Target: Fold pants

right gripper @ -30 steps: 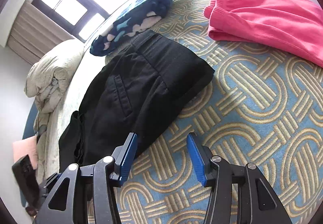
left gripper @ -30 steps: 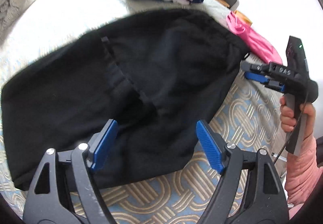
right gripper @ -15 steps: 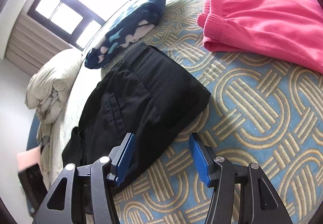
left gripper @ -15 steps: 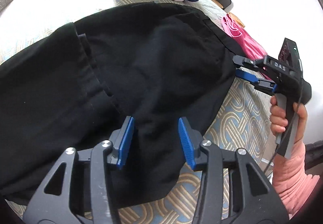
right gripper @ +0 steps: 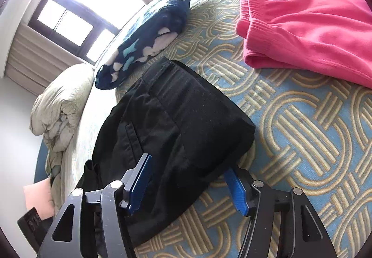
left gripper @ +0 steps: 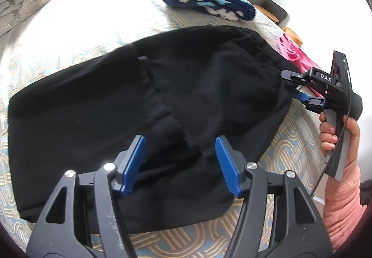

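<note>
Pants (left gripper: 186,95), black and folded over on themselves, lie flat across the patterned bedspread (left gripper: 295,141) in the left wrist view. The left tongs (left gripper: 180,166) hang over the near part of the cloth with their blue pads well apart and opening; black fabric lies beneath the gap, and neither pad presses on it. At the right edge of the pants the right tongs (left gripper: 294,86) reach in at the corner, held by a hand (left gripper: 334,132) in a pink sleeve (left gripper: 344,200). Beyond the pants a navy patterned blanket (left gripper: 209,2) lies folded, and a pink garment (left gripper: 295,55) shows just behind the right tongs.

From the right wrist view, the pants (right gripper: 174,123) run away toward the window (right gripper: 69,25), their waistband end near the navy patterned blanket (right gripper: 148,39). The right tongs (right gripper: 188,186) straddle the near corner of the folded cloth: the fabric lies between the blue pads, which are opening and stand apart from it on the right side. The pink garment (right gripper: 309,30) lies folded on the bedspread (right gripper: 302,130), well apart from the pants. A rumpled quilt (right gripper: 60,100) sits at the far left.
</note>
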Demonstrator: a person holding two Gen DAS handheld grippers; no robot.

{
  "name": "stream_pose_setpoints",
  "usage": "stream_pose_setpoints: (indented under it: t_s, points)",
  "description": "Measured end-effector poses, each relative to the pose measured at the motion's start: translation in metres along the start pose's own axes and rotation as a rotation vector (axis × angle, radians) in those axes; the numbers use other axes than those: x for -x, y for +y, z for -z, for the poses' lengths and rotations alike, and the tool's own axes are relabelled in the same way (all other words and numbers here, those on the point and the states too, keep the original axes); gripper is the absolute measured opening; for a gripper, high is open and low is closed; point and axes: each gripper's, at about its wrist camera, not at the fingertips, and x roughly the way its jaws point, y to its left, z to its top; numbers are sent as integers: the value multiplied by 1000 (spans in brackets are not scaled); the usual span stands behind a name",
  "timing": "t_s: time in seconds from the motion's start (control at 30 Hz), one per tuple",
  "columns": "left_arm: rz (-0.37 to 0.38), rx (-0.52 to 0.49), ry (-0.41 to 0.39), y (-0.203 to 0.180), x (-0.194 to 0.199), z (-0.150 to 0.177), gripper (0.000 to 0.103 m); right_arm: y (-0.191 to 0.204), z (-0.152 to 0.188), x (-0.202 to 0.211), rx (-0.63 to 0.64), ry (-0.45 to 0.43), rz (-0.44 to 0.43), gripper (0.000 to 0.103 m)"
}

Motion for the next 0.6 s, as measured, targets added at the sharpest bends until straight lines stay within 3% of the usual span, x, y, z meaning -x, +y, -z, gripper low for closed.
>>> stream_pose_setpoints:
  t_s: [0.27, 0.6]
  points:
    - [-65, 2, -36, 9, 7, -1, 64, 8, 1, 0, -19, 1, 45, 64]
    - [-66, 46, -42, 23, 9, -3, 65, 5, 3, -7, -88, 21, 23, 64]
